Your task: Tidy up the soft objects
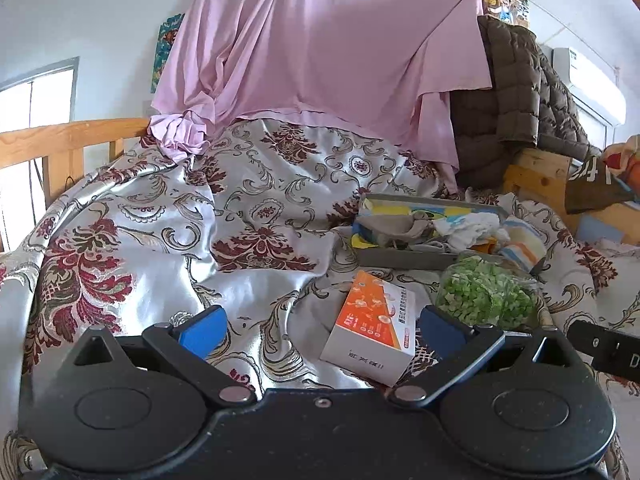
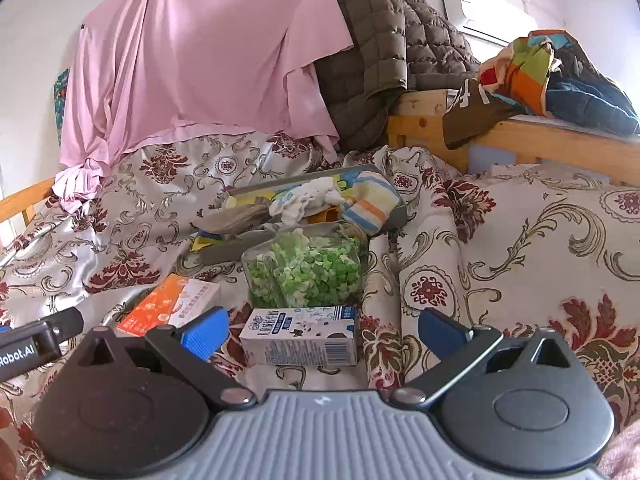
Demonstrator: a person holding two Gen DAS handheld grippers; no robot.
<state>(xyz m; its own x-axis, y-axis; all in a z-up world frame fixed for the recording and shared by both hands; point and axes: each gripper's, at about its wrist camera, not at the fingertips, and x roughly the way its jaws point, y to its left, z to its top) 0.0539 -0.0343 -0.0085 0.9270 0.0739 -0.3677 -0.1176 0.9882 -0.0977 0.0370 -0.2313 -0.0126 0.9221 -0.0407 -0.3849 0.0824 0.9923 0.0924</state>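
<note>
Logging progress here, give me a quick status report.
Left gripper open, empty; right gripper open, empty. Socks piled in grey tray. Milk carton between right fingers.

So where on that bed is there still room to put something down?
Two bare stretches of bedspread show: a wide one left of the orange box and grey tray, running up to the pink sheet, and another right of the tray toward the wooden frame. The middle is crowded: tray of socks, jar of green bits, milk carton, orange box, packed close.

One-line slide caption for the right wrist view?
Open right gripper faces a milk carton, jar of green bits and sock-filled tray.
</note>
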